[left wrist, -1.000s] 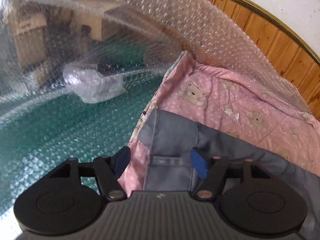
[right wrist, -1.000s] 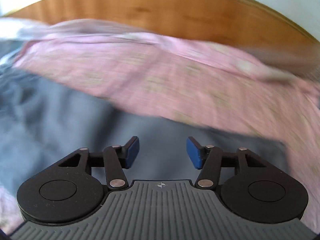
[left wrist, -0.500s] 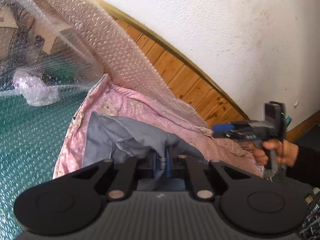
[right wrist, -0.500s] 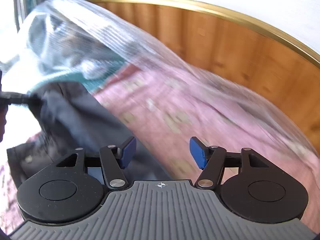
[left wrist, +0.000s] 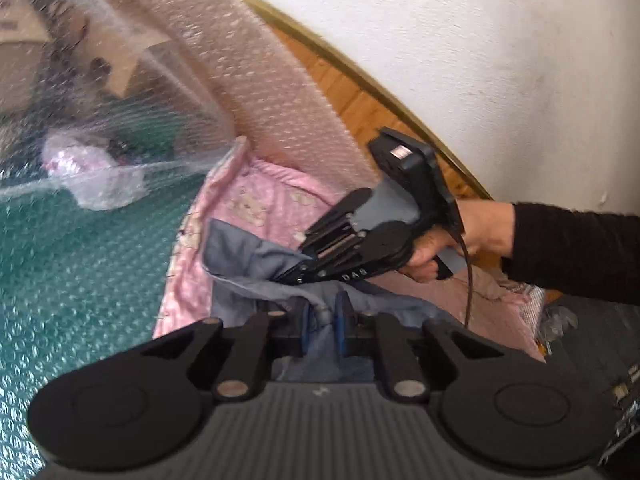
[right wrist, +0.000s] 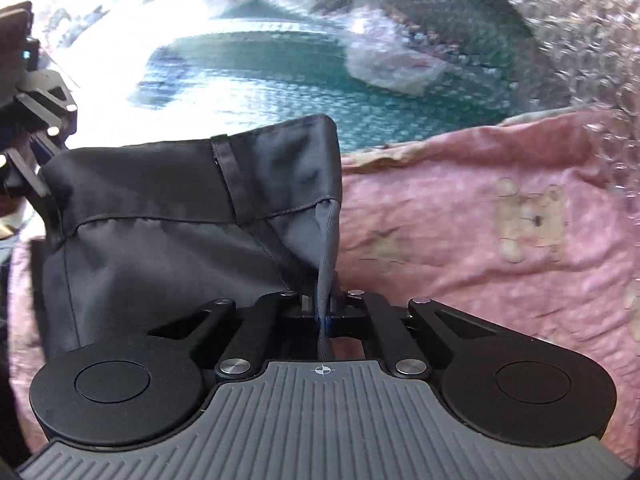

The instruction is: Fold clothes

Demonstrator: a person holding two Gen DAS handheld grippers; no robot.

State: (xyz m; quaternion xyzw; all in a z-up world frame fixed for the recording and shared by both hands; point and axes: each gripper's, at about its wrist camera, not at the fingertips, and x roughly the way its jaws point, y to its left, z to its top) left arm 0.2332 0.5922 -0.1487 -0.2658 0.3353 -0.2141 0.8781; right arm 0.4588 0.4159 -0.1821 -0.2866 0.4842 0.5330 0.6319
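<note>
A grey garment (left wrist: 256,256) lies on a pink bear-print sheet (left wrist: 256,200). My left gripper (left wrist: 323,312) has a bunched fold of the grey cloth between its blue pads, and its jaws are opening slightly while still pressing on it. In the right wrist view my right gripper (right wrist: 325,316) is shut on a thin edge of the grey garment (right wrist: 160,208), which hangs stretched above the pink sheet (right wrist: 480,220). The right gripper (left wrist: 298,266), held by a hand in a black sleeve, bites the cloth just beyond my left one. The left gripper (right wrist: 44,168) shows at the far left edge.
Bubble wrap (left wrist: 248,92) drapes over the wooden headboard (left wrist: 360,108) and covers a green surface (left wrist: 80,264) to the left. A crumpled plastic bag (left wrist: 96,184) lies there. A white wall (left wrist: 500,60) rises behind, and cardboard boxes (left wrist: 24,32) show through the wrap.
My left gripper shut on the grey garment and lifted it. My right gripper, open before, swung across to the garment's edge and shut on it close to the left one.
</note>
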